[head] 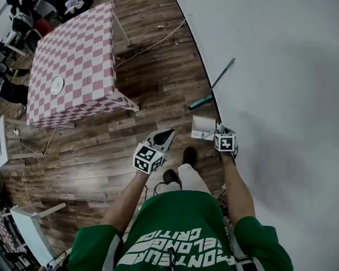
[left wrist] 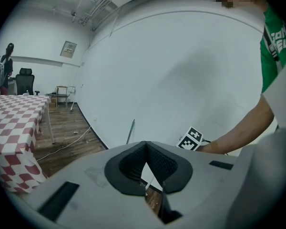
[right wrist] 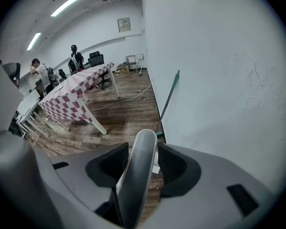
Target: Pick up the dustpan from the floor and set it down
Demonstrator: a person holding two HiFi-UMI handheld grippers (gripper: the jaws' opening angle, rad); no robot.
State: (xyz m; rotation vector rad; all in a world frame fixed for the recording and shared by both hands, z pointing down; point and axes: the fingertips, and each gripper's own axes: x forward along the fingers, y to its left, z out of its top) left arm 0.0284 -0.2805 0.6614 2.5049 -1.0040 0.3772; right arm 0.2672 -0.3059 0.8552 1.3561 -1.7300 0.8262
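**Jaws Around the Dustpan Handle, No Grip Yet**

Early in the pick-up step, with nothing lifted so far. Look for the white plastic dustpan (head: pixel 202 126) on the brown wood-plank floor (head: pixel 90 145), at the foot of the plain white wall (head: pixel 282 95). Note, just beyond it, the teal head of a long-handled broom (head: pixel 211 89) propped against that wall.

Reaching down to the pan with the right gripper (head: pixel 221 132). Jaws spread wide and set either side of the pan's pale grey, rounded plastic handle (right wrist: pixel 138 175). No sign of the pads pressing on it, so bracketing rather than holding.

Hovering over bare floor near the feet with the left gripper (head: pixel 165 137). Jaws pinched together at the tips, with nothing between them.

Well apart, further up the room: a table (head: pixel 73 61) under a pink-and-white checked cloth, of no part in this.

Next, by the look of things:
- Close squarely across the handle before any lift.
- Raise it straight up, clear of the broom head and the wall.
- Lower it until the pan rests flat, then let go.

Worth guarding against the smooth, rounded handle rolling in the pads under the pan's weight.
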